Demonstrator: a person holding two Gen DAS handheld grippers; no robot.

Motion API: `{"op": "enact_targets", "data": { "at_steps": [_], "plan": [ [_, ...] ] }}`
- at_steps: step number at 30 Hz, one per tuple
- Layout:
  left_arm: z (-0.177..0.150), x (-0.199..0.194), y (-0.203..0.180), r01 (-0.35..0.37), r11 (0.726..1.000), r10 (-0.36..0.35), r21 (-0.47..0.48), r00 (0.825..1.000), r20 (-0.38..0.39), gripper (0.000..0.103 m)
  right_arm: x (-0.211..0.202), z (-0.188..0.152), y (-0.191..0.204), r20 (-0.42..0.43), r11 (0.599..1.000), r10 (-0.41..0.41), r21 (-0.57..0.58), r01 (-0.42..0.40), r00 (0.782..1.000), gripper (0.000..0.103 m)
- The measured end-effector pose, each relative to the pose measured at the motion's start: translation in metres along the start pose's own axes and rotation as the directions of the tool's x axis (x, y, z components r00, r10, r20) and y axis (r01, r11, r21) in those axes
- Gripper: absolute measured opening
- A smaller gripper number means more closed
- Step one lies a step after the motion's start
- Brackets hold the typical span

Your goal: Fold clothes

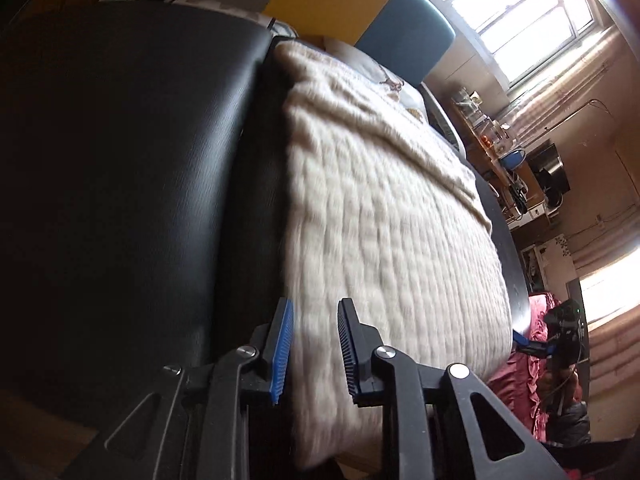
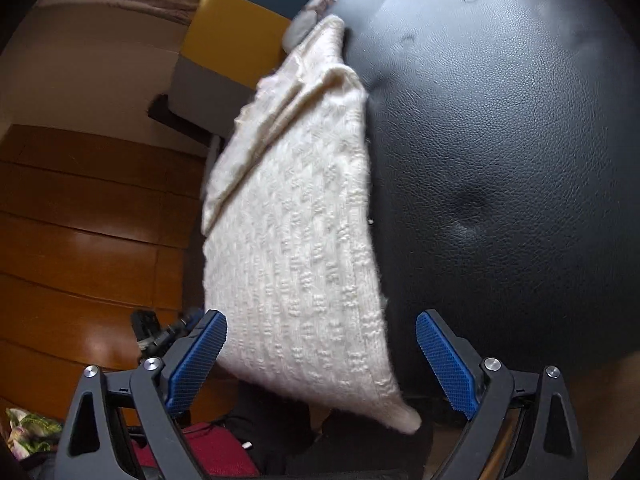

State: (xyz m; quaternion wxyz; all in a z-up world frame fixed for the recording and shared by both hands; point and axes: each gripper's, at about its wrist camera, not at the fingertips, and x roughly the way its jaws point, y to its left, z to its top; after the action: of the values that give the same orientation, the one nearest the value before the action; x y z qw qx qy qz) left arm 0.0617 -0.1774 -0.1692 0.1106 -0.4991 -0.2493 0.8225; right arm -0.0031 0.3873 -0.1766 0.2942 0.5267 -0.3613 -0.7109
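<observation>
A cream cable-knit sweater (image 1: 384, 216) lies folded lengthwise on a black leather seat (image 1: 120, 160). My left gripper (image 1: 314, 354) has its fingers close together on the sweater's near edge beside the backrest, and the knit fills the gap between them. In the right wrist view the same sweater (image 2: 304, 240) runs from the near corner to the far end of the seat (image 2: 500, 160). My right gripper (image 2: 322, 356) is wide open at the sweater's near end, with a blue pad (image 2: 444, 356) on each side and neither touching it. The right gripper (image 1: 532, 346) also shows small past the sweater's edge.
A yellow and blue panel (image 1: 340, 0) stands beyond the seat's far end. Wooden floor (image 2: 80, 240) lies left of the seat. Red ruffled fabric (image 1: 524, 376) sits low beside the seat. A cluttered shelf (image 1: 500, 144) stands under a bright window (image 1: 512, 16).
</observation>
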Motion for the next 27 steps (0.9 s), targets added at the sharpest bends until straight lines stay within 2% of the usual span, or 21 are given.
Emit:
{"op": "enact_targets", "data": {
  "at_steps": [3,7,9,13,17,19,20,21,22,24,25,27],
  "plan": [
    [-0.015,-0.003,0.002,0.028,1.000,-0.028,0.005,1.000,-0.002,0.025,0.012,-0.002,0.002,-0.028,0.997,0.078,-0.005,-0.078,0.997,0.098],
    [-0.026,-0.004,0.000,0.071,0.997,-0.071,0.036,0.997,-0.011,0.027,0.027,-0.003,0.006,-0.048,0.992,0.121,-0.023,-0.122,0.991,0.098],
    [-0.030,-0.004,-0.003,0.084,0.995,-0.083,0.061,0.996,-0.014,0.027,0.028,-0.005,0.010,-0.047,0.991,0.126,-0.040,-0.128,0.991,0.103],
    [-0.036,-0.004,-0.003,0.103,0.991,-0.103,0.079,0.995,-0.015,0.027,0.026,-0.014,0.017,-0.016,0.987,0.117,-0.109,-0.118,0.993,0.103],
    [-0.043,0.002,-0.011,0.141,0.987,-0.138,0.080,0.989,-0.044,0.028,0.028,-0.019,0.025,-0.009,0.984,0.049,-0.169,-0.050,0.999,0.103],
    [-0.047,0.004,-0.017,0.136,0.986,-0.133,0.095,0.990,-0.045,0.028,0.030,-0.022,0.029,-0.005,0.980,0.012,-0.197,-0.013,1.000,0.100],
    [-0.049,0.005,-0.020,0.121,0.987,-0.118,0.102,0.992,-0.038,0.028,0.030,-0.023,0.031,-0.003,0.977,-0.007,-0.211,0.006,1.000,0.094],
    [-0.051,0.005,-0.023,0.103,0.989,-0.100,0.106,0.995,-0.029,0.028,0.031,-0.024,0.033,0.000,0.974,-0.025,-0.225,0.025,1.000,0.082],
    [-0.051,0.005,-0.025,0.087,0.990,-0.085,0.108,0.996,-0.025,0.028,0.031,-0.025,0.033,0.000,0.972,-0.044,-0.230,0.043,0.999,0.074],
    [-0.051,0.007,-0.028,0.061,0.992,-0.059,0.112,0.998,-0.022,0.027,0.032,-0.025,0.025,-0.041,0.981,-0.042,-0.193,0.033,0.998,0.035],
    [-0.050,0.007,-0.029,0.051,0.993,-0.049,0.111,0.999,-0.019,0.025,0.034,-0.026,0.021,-0.065,0.981,-0.051,-0.192,0.038,0.997,0.029],
    [-0.048,0.008,-0.028,0.028,0.994,-0.026,0.102,1.000,-0.017,0.008,0.036,-0.029,0.016,-0.068,0.981,-0.051,-0.192,0.037,0.996,0.024]
  ]
}}
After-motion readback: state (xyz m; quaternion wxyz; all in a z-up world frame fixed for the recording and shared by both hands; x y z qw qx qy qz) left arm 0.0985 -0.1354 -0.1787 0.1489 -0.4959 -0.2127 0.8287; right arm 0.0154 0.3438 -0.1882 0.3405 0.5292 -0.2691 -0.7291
